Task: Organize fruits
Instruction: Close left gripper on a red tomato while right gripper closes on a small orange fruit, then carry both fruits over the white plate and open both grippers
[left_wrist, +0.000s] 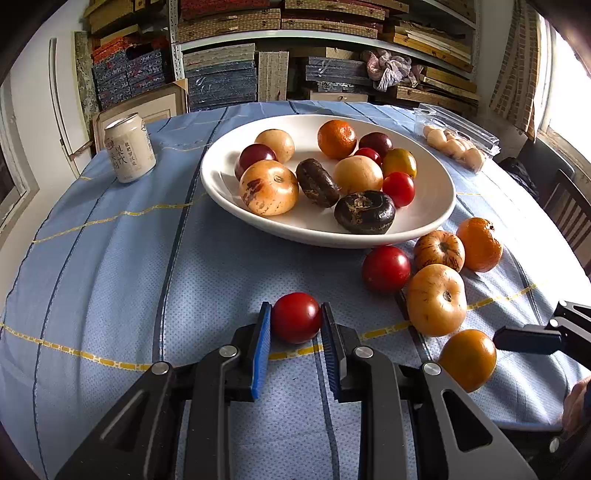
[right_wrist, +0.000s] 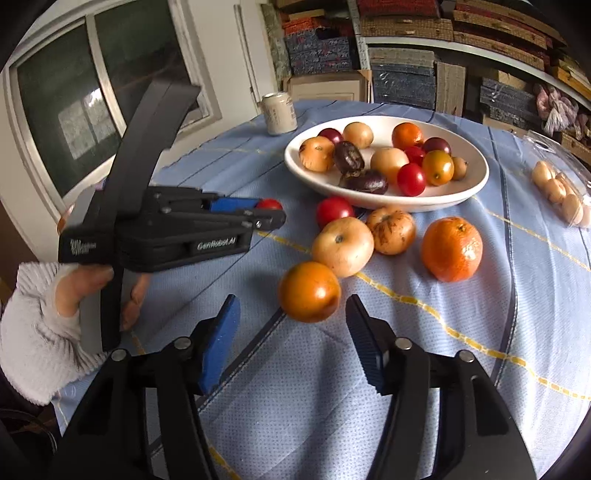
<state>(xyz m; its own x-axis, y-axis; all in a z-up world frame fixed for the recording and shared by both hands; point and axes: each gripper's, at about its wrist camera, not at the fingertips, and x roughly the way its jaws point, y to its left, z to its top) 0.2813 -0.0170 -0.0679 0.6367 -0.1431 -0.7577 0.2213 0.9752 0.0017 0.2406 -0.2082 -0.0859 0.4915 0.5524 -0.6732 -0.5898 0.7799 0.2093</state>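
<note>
My left gripper (left_wrist: 296, 314) is shut on a red tomato (left_wrist: 296, 317), low over the blue tablecloth; it also shows in the right wrist view (right_wrist: 269, 210) with the tomato (right_wrist: 269, 204) at its tip. A white plate (left_wrist: 436, 206) holds several fruits. Loose on the cloth in front of the plate lie a red tomato (left_wrist: 385, 268), two tan fruits (left_wrist: 436, 300), a mandarin (left_wrist: 479, 244) and an orange fruit (left_wrist: 467, 360). My right gripper (right_wrist: 293, 314) is open, its fingers on either side of that orange fruit (right_wrist: 309, 291) and a little short of it.
A drink can (left_wrist: 129, 147) stands at the back left of the table. A clear plastic box of small pale fruits (left_wrist: 456, 142) lies at the back right. A dark chair (left_wrist: 570, 214) stands at the right edge. Shelves of boxes fill the back wall.
</note>
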